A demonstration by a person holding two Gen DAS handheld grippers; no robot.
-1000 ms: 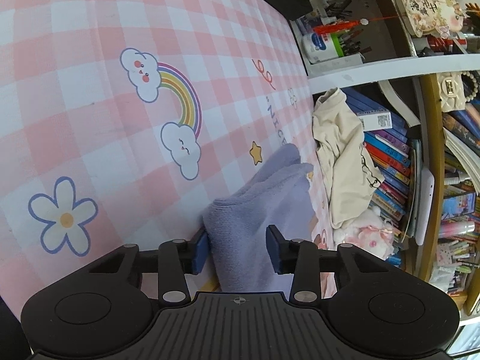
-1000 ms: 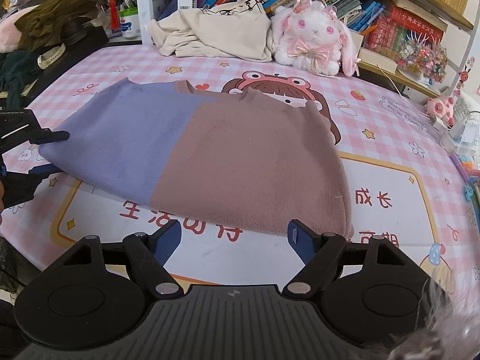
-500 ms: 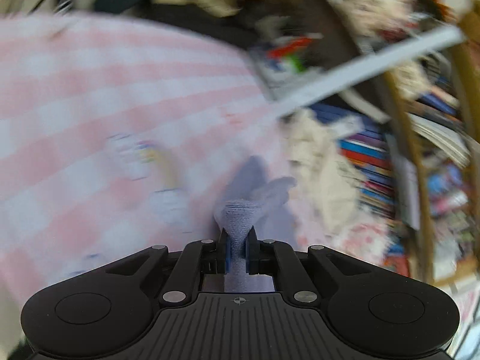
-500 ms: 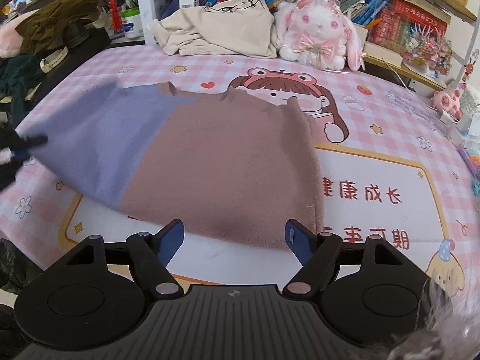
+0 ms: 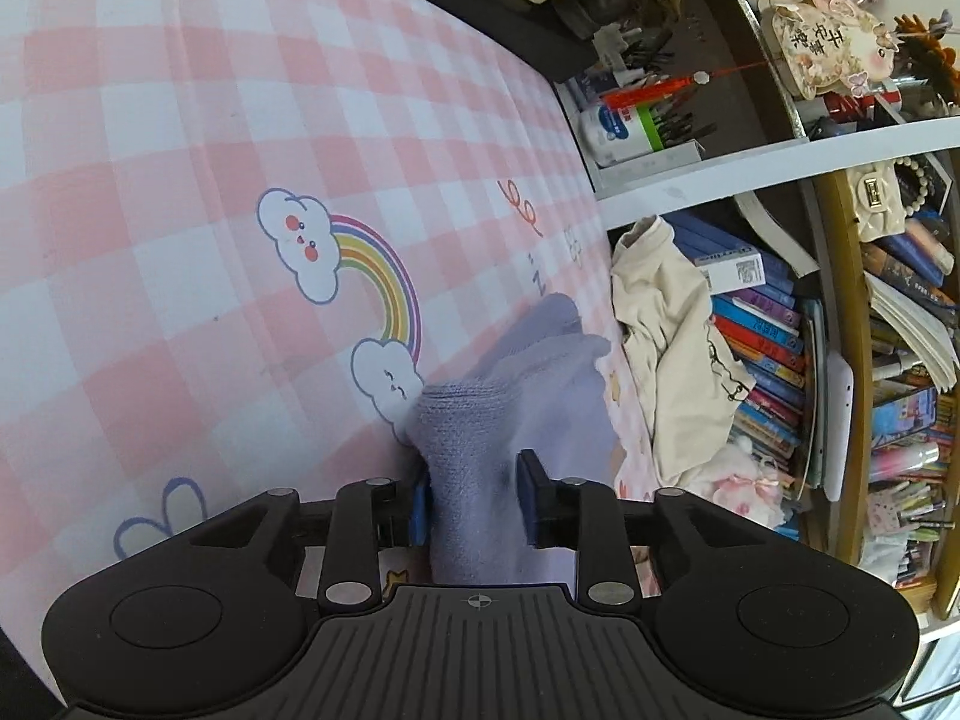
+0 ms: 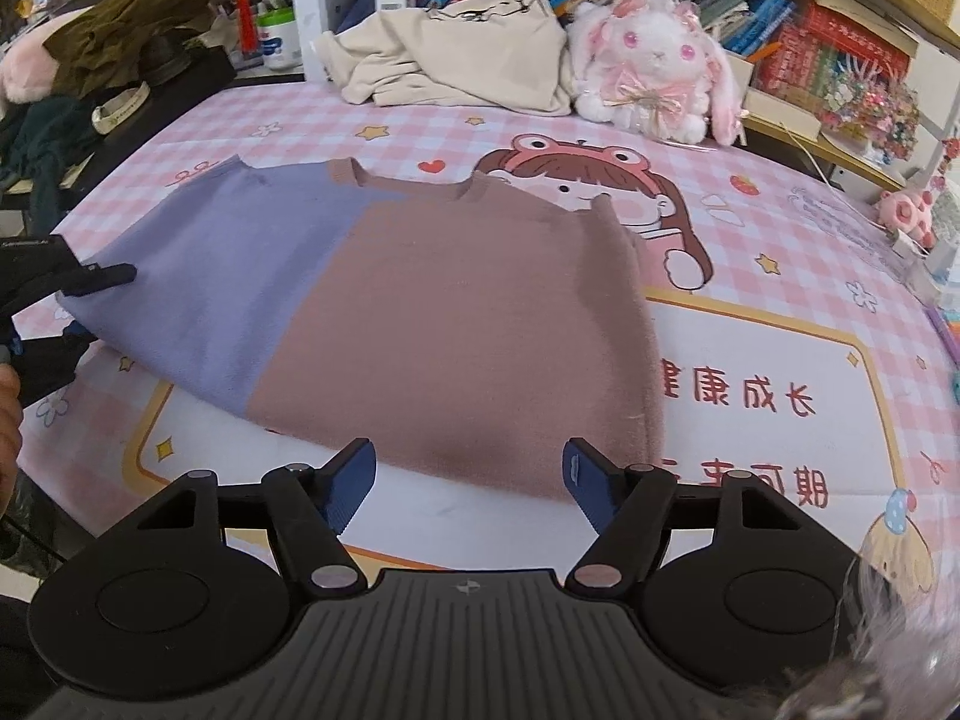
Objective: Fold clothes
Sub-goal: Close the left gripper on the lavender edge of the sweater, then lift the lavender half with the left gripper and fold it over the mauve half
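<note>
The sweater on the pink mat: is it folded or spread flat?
Spread flat: the sweater lies open on the mat, collar and both colour halves showing, no fold.

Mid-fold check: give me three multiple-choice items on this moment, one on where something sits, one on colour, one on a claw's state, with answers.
1. Where is the white plush rabbit?
A. on the sweater
B. at the far edge of the pink checked cloth, right of the cream garment
C. between the right claw's fingers

2. Which two colours make up the sweater?
A. purple and dusty pink-brown
B. green and white
C. red and black

3. How is the right claw?
A. shut on the sweater hem
C. open, nothing between its fingers
B. out of view

Answers: 1 B, it sits against the bookshelf beside the cream heap. 2 A, purple half on the left, pink-brown on the right. 3 C, its blue pads stand wide apart short of the hem.
</note>
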